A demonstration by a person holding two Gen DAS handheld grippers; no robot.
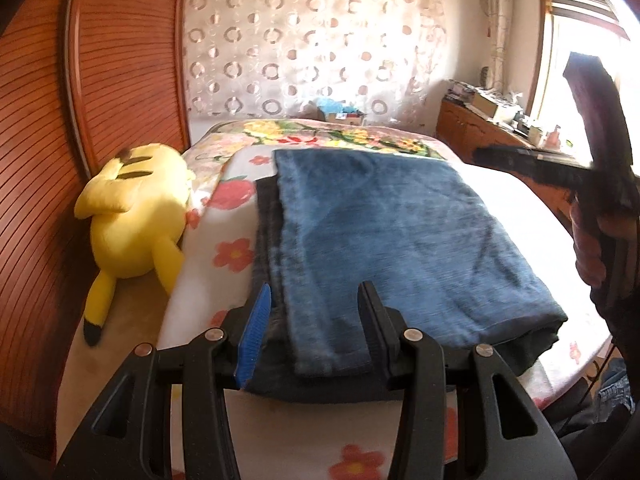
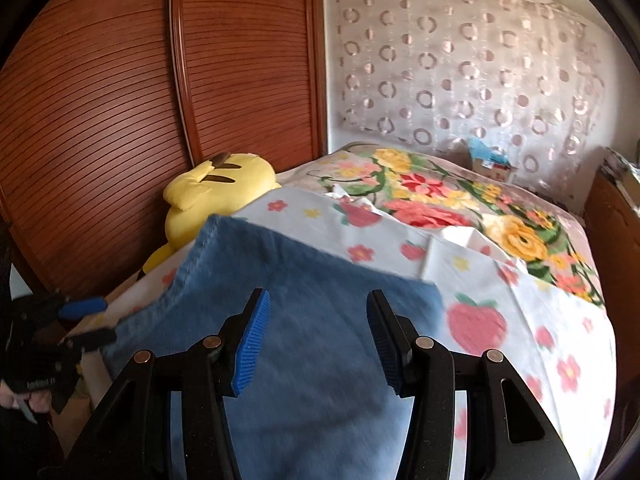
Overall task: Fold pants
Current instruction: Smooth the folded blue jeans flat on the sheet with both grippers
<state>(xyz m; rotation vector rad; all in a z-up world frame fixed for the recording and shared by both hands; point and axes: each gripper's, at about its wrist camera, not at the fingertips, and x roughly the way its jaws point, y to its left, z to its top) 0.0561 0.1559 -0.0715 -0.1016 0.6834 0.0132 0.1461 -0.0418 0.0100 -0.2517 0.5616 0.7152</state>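
Note:
Blue denim pants (image 1: 384, 232) lie folded into a flat rectangle on the floral bed sheet (image 1: 224, 264), with darker layers showing along the left and near edges. My left gripper (image 1: 316, 312) is open just above the near edge of the pants, holding nothing. In the right wrist view the pants (image 2: 304, 320) spread under my right gripper (image 2: 316, 320), which is open and empty above the cloth. The left gripper also shows in the right wrist view (image 2: 86, 320) at the pants' left edge. The right gripper shows at the right edge of the left wrist view (image 1: 520, 160).
A yellow plush toy (image 1: 140, 216) lies at the bed's left side against a wooden slatted wardrobe (image 1: 120, 60). A flowered blanket (image 2: 460, 204) covers the far bed. A wooden cabinet (image 1: 472, 128) with clutter stands at the right near the window.

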